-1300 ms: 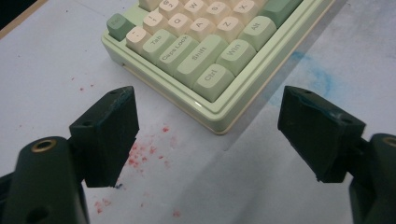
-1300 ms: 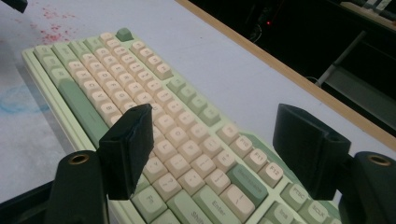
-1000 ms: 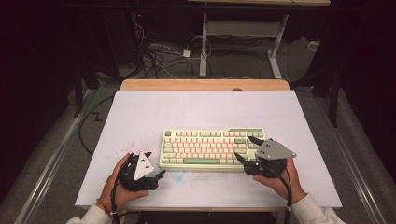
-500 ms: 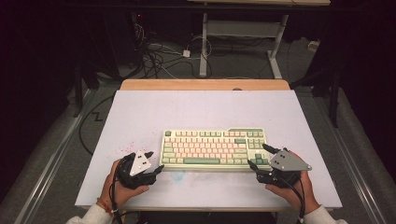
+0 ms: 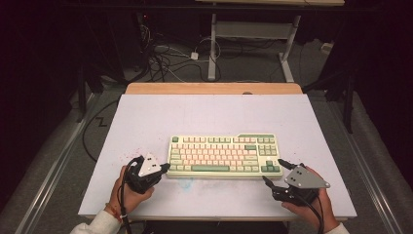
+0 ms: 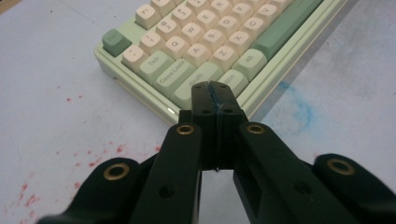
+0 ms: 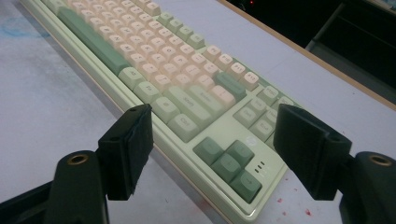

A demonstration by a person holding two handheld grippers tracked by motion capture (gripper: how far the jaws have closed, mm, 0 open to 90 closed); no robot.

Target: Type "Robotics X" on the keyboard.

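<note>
A pale green keyboard (image 5: 225, 155) with cream and green keys lies flat on the white table top (image 5: 214, 114). My left gripper (image 5: 163, 168) sits at the keyboard's front left corner. Its jaws have just been closing and now stand shut with nothing between them. In the left gripper view the shut tips (image 6: 215, 95) hover over the corner keys of the keyboard (image 6: 196, 42); I cannot tell if they touch. My right gripper (image 5: 272, 170) is open just off the front right corner. In the right gripper view its jaws (image 7: 224, 140) stand wide apart, and past them lies the arrow-key end of the keyboard (image 7: 154, 60).
Red specks (image 6: 93, 161) and a blue smudge (image 6: 296, 109) mark the table top near the left gripper. A wooden strip (image 5: 214, 88) edges the table's far side. Beyond it lie cables (image 5: 165, 58) on the floor and the legs of another desk (image 5: 212, 44).
The left gripper's jaws have closed from wide to shut beside the keyboard's left corner. The right hand has slid right and toward the near edge, a little lower.
</note>
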